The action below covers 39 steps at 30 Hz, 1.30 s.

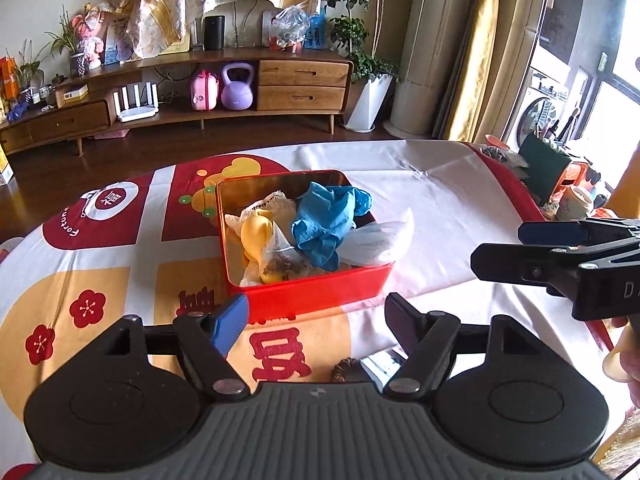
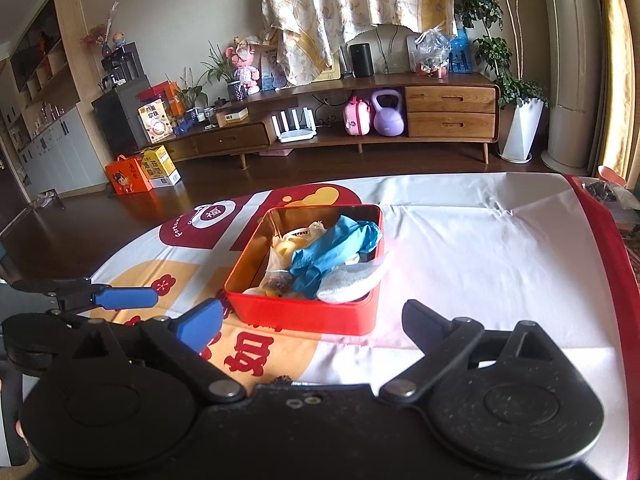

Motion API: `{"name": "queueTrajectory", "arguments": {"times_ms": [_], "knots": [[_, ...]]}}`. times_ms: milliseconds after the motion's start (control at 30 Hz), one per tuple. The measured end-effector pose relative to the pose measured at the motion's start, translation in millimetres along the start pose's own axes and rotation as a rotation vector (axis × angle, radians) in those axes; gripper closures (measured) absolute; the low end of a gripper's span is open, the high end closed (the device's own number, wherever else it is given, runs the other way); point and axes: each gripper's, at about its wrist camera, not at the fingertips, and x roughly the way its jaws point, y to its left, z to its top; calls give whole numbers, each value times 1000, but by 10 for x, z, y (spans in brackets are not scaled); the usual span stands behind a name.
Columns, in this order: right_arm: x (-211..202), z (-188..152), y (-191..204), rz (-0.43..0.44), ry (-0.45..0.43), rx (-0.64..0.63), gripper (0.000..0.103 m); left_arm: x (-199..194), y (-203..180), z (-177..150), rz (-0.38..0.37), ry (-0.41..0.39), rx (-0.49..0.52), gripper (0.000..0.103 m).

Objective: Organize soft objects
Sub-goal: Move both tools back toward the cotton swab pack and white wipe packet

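Red tin [image 1: 312, 300] sits mid-counter on printed cloth [image 1: 100, 280], dead ahead of both grippers, holding blue glove [image 1: 324, 224], white pouch [image 1: 376, 240], yellow toy [image 1: 258, 232], mesh sachet [image 1: 286, 258].

Left gripper [image 1: 316, 312]: fingers apart, empty, just short of tin's near wall, seemingly the nearer.

Right gripper [image 2: 312, 320]: fingers apart, empty, tin between and beyond tips.

Pouch long axis runs across tin's right corner, overhanging rim. Left view shows sachet clearly; right view half-hides it behind glove.

Red tin [image 1: 320, 296] on tablecloth, holding blue glove [image 1: 324, 220], white pouch [image 1: 380, 240], yellow cloth [image 1: 258, 232]
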Motion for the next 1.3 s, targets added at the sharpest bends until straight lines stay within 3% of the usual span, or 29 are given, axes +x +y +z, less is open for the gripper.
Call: {"name": "queueTrajectory", "arguments": {"times_ms": [167, 267, 700, 1300], "knots": [[-152, -130, 18, -2, -8, 2, 7, -158, -62, -154, -4, -1, -4, 27], [-218, -209, 33, -4, -5, 2, 7, -241, -83, -263, -4, 2, -23, 21], [-272, -629, 0, -34, 48, 29, 4, -285, -211, -758, 4, 57, -82, 21], [296, -893, -327, -69, 169, 44, 6, 336, -335, -1057, 32, 177, -97, 20]]}}
